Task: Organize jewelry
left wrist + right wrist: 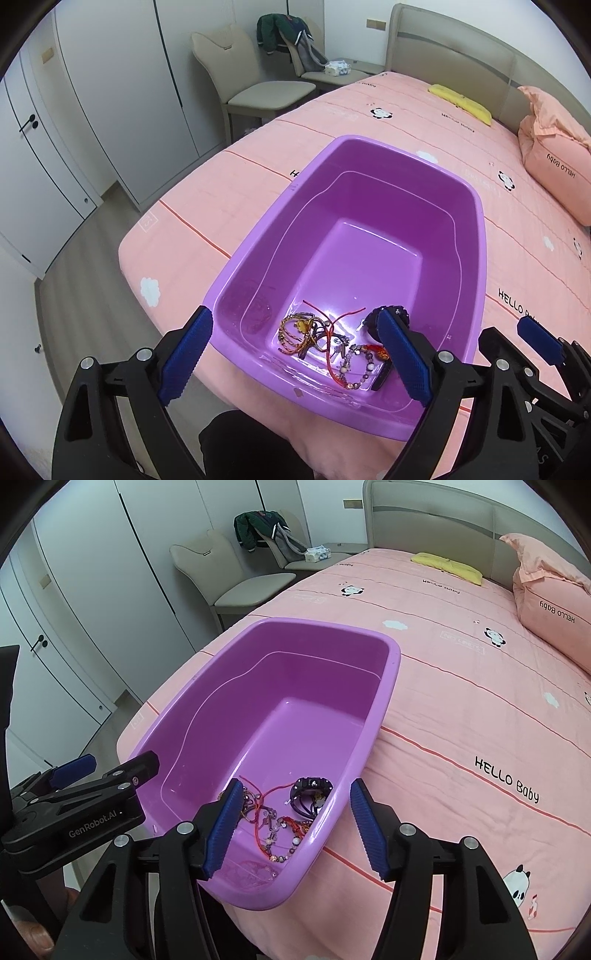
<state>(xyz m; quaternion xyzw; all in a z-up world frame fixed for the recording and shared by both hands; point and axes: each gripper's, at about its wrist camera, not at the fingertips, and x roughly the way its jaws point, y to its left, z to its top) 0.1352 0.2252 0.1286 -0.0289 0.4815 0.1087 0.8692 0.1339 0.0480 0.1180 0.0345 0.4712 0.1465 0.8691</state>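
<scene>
The left hand-held gripper (295, 354) hovered wide open and empty above the purple tub (476, 206) on the bed (369, 107). The tangled jewelry (325, 339) lay in its near corner. The right hand-held gripper (295, 827) gaped empty too; one pinch might lift several snarled strands.

A bed (369, 122) with a pink panda-print cover fills the room's middle. At its headboard (454, 55) lie a yellow cloth (461, 101) and a pink pillow (550, 162). Beside the bed stands a beige chair (251, 85); behind it, a green jacket (280, 31). White wardrobe doors (92, 110) face the bed.
</scene>
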